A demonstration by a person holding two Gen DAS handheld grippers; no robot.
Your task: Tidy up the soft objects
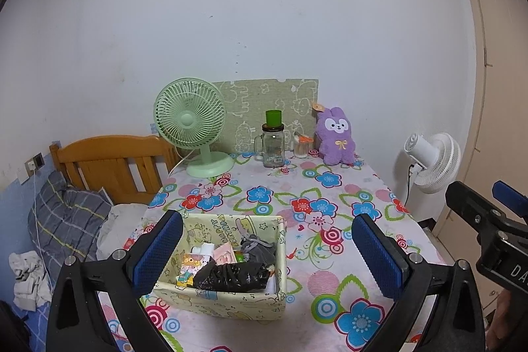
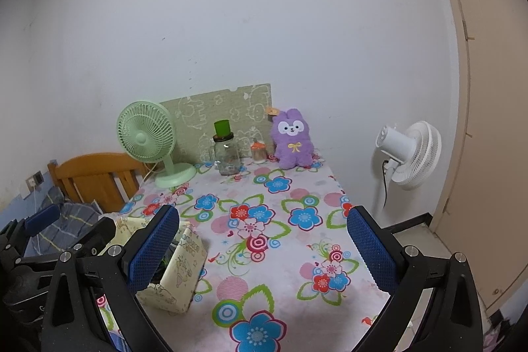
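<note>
A purple plush rabbit sits upright at the far edge of the flowered table, also in the right wrist view. A yellow fabric box stands near the front, holding a grey cloth pouch, a black plastic bag and small packets; it also shows in the right wrist view. My left gripper is open and empty, above the box. My right gripper is open and empty over the table's middle, right of the box; it shows in the left wrist view.
A green desk fan, a glass mug jar with green cup, a small toothpick jar and a patterned board stand at the back. A white fan is right of the table. A bed with wooden headboard lies left.
</note>
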